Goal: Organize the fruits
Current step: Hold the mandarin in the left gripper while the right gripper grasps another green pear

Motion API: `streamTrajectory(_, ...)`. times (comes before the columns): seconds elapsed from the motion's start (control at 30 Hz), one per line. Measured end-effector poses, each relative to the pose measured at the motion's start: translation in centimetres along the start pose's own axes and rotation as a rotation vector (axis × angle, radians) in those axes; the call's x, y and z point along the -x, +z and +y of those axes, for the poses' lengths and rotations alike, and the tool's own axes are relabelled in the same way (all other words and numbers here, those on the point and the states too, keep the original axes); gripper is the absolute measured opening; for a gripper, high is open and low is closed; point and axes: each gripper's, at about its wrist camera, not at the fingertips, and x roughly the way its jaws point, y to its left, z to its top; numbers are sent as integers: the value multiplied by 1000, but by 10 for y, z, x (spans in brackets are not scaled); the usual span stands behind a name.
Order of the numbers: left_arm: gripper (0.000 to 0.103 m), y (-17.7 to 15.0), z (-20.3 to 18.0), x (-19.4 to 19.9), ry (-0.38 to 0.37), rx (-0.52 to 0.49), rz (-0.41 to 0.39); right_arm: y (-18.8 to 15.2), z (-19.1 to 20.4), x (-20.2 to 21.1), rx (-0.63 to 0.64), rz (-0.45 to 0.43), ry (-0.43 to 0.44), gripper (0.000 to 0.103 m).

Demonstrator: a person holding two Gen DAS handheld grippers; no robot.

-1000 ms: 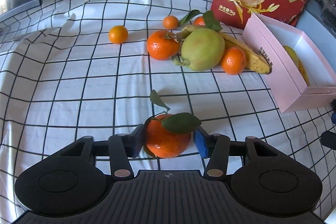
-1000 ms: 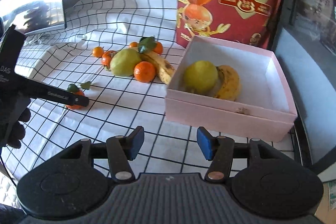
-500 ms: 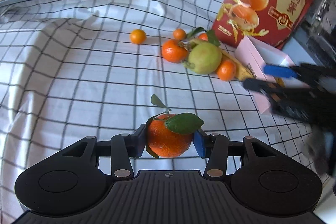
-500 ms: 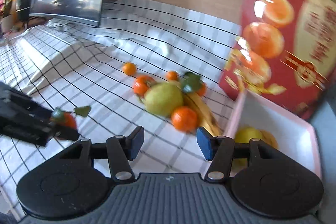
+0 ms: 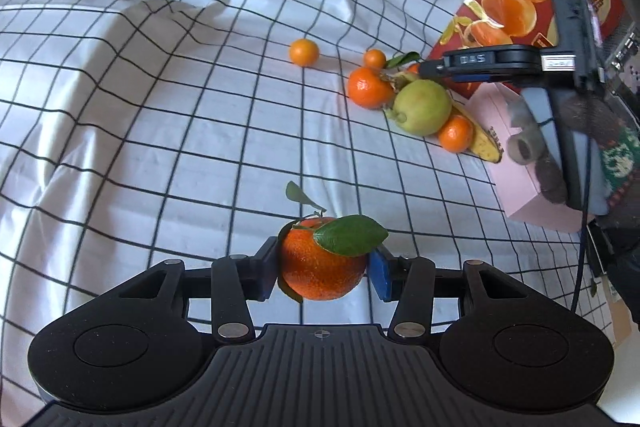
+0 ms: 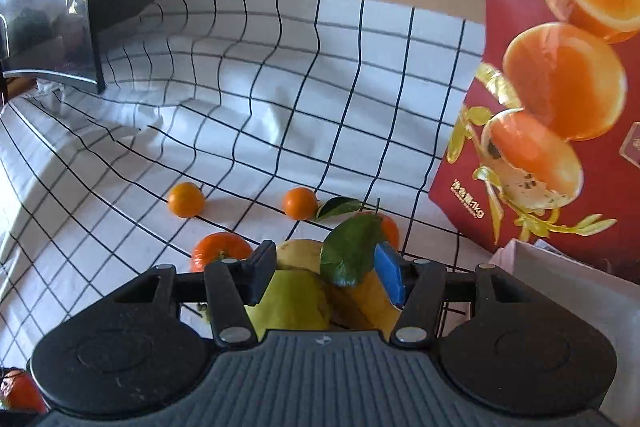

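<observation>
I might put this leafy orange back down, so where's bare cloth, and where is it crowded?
Bare checked tablecloth spreads left of the leafy orange held in the left gripper, up to the lone small orange. It is crowded around the green pear, yellow banana and pink box, where the right gripper hovers open.

"DAS" in white on the right gripper (image 5: 434, 67); small, unreadable print on the red carton (image 6: 560, 107).

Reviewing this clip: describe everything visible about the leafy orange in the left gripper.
The orange is round and deep orange, with pebbly, glossy skin. A short stem on top carries one broad green leaf lying over its right shoulder and a smaller leaf sticking up behind. It sits stem-up, clamped between the left gripper pads. Whether it touches the checked cloth is unclear.
</observation>
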Motion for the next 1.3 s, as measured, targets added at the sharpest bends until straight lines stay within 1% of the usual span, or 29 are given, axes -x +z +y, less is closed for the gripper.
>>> streamTrajectory(0.03,51,0,-1,-1,-7,-4,3,-1,0,-4,2,11,5,55)
streamTrajectory(0.1,51,1,-5,-4,-17,-12,9,-5,1,-3,-9,1,16,55)
streamTrajectory(0.2,51,2,-9,-7,-26,-21,17,-15,5,7,-28,15,78,55)
streamTrajectory(0.27,51,2,-12,-8,-29,-24,16,-29,11,15,-29,43,115,57)
streamTrajectory(0.33,51,2,-13,-8,-32,-23,16,-52,22,25,18,56,107,57)
streamTrajectory(0.37,51,2,-13,-9,-34,-21,18,-62,27,30,44,64,118,57)
streamTrajectory(0.43,51,2,-14,-13,-34,-19,24,-78,31,35,45,94,159,57)
streamTrajectory(0.47,51,3,-14,-13,-33,-18,26,-84,33,38,39,94,159,57)
streamTrajectory(0.53,51,3,-16,-13,-36,-23,26,-89,34,44,33,60,155,57)
streamTrajectory(0.6,51,3,-18,-12,-41,-32,26,-89,36,54,45,-1,130,57)
streamTrajectory(0.67,51,4,-17,-10,-39,-37,22,-84,44,64,148,-63,91,61)
streamTrajectory(0.7,51,5,-15,-9,-40,-34,19,-79,50,64,235,-80,65,62)
streamTrajectory(0.73,51,5,-14,-9,-41,-29,15,-77,58,64,344,-96,28,62)
streamTrajectory(0.77,51,6,-13,-9,-43,-24,11,-77,66,62,486,-112,-18,62)
streamTrajectory(0.8,51,6,-11,-8,-46,-18,5,-77,73,59,605,-118,-51,62)
streamTrajectory(0.87,51,7,-7,-8,-59,-2,-11,-80,83,49,803,-111,-107,62)
streamTrajectory(0.93,51,8,-4,-9,-69,15,-25,-81,90,36,927,-67,-100,62)
streamTrajectory(1.0,51,8,-1,-9,-73,32,-36,-80,95,23,1019,-16,-81,62)
streamTrajectory(1.03,51,7,1,-10,-74,41,-42,-80,97,17,1057,6,-78,65)
streamTrajectory(1.1,51,6,6,-11,-77,59,-48,-75,100,4,1125,25,-83,66)
streamTrajectory(1.2,51,5,12,-11,-75,86,-50,-60,103,-10,1145,69,-67,66)
streamTrajectory(1.3,51,5,18,-11,-66,99,-56,-44,101,-30,1113,147,-53,66)
